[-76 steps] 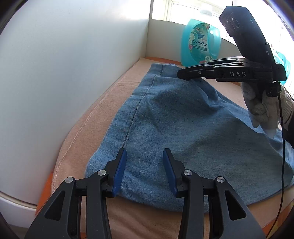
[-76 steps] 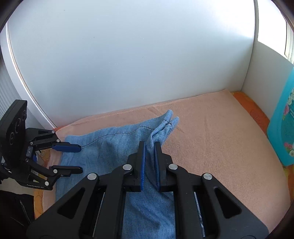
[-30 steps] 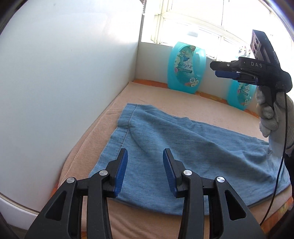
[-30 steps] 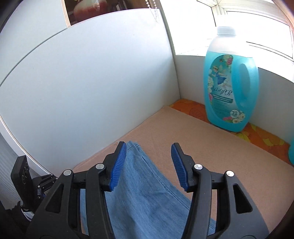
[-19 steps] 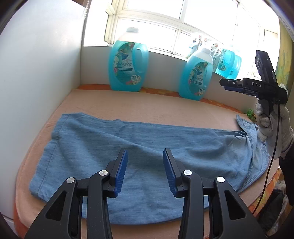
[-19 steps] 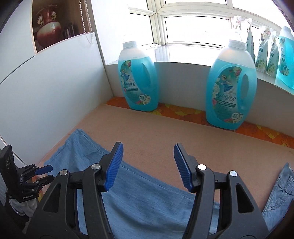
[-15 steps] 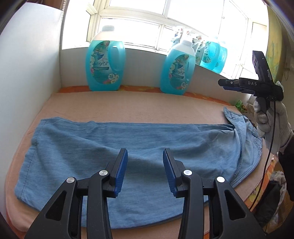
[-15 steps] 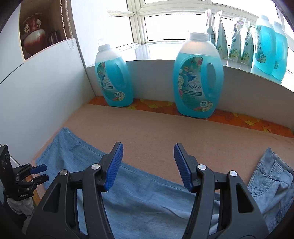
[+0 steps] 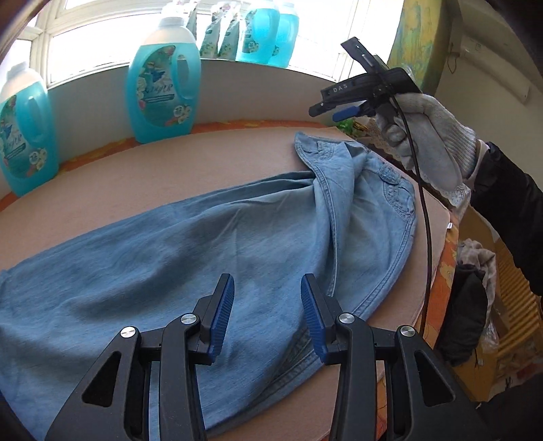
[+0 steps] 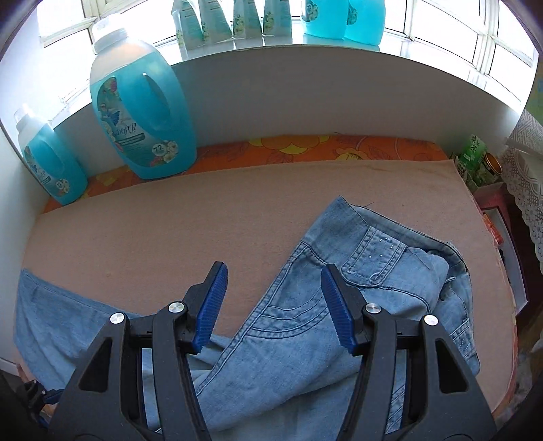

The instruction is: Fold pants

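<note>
Light blue denim pants (image 9: 203,244) lie stretched across a peach cloth-covered table (image 9: 203,159), legs to the left, rumpled waist at the right end. My left gripper (image 9: 266,298) is open and empty, just above the pants near the front edge. My right gripper (image 10: 273,288) is open and empty, hovering above the waist and back pocket (image 10: 373,257). In the left wrist view the right gripper (image 9: 334,113) is held in a gloved hand above the waistband. The pants also show in the right wrist view (image 10: 305,339).
Two big turquoise detergent bottles (image 10: 139,112) (image 10: 51,163) stand along the back wall on an orange floral cloth (image 10: 305,146). More bottles and pouches sit on the windowsill (image 10: 271,20). Boxes and a tin (image 10: 482,166) stand beyond the right table edge. Clothes (image 9: 475,278) hang at the right.
Both grippers have swung right, from the leg hems toward the waist. The right gripper let go of the leg fabric it was pinching earlier and is open now.
</note>
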`<state>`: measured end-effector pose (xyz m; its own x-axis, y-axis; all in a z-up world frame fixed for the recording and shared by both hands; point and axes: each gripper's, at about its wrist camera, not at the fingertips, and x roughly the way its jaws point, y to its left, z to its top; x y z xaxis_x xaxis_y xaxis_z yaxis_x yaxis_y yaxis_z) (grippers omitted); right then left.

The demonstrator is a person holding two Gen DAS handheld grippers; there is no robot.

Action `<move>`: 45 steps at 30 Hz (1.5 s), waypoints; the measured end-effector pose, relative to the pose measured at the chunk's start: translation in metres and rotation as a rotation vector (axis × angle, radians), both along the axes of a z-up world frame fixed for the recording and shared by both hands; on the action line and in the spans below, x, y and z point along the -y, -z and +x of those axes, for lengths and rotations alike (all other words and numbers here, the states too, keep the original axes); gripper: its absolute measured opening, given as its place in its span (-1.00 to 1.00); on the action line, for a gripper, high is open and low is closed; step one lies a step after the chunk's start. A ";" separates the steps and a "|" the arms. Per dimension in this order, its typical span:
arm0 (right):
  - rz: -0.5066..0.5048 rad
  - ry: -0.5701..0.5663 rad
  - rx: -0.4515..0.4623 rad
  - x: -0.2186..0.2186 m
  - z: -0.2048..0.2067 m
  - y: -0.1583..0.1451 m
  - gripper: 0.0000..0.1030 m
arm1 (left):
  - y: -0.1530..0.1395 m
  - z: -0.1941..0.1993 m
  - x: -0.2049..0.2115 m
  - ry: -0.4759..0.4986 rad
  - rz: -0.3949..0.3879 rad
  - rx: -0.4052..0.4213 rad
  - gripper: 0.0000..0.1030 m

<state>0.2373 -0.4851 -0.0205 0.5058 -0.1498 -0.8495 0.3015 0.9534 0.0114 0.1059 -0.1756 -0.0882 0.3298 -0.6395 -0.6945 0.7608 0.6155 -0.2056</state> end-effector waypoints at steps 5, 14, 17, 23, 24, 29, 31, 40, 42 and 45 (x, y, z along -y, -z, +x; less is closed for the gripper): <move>0.057 0.065 -0.078 0.028 0.035 0.029 0.16 | 0.012 -0.002 0.036 0.099 0.026 -0.044 -0.23; -0.038 0.113 -0.206 0.033 0.084 0.077 0.16 | 0.031 0.001 0.061 0.167 0.054 -0.105 -0.23; -0.052 0.108 -0.231 0.031 0.086 0.089 0.15 | 0.035 0.003 0.063 0.172 0.057 -0.116 -0.23; -0.032 0.109 -0.233 0.035 0.077 0.100 -0.53 | 0.036 0.002 0.064 0.182 0.058 -0.110 -0.23; -0.022 0.106 -0.226 0.036 0.075 0.098 -0.59 | 0.037 0.001 0.065 0.185 0.062 -0.106 -0.23; 0.034 0.128 -0.125 0.045 0.053 0.078 -0.78 | 0.037 0.000 0.067 0.179 0.078 -0.076 -0.60; 0.061 0.134 -0.066 0.049 0.035 0.062 -0.79 | 0.036 0.001 0.065 0.173 0.073 -0.070 -0.73; 0.167 0.186 0.198 0.077 -0.090 -0.016 -0.80 | 0.029 -0.009 0.062 0.171 0.077 -0.030 -0.84; 0.172 0.204 0.236 0.083 -0.121 -0.024 -0.80 | 0.027 -0.013 0.063 0.179 0.080 -0.015 -0.85; 0.165 0.224 0.268 0.087 -0.162 -0.027 -0.80 | 0.022 -0.020 0.064 0.187 0.079 0.009 -0.88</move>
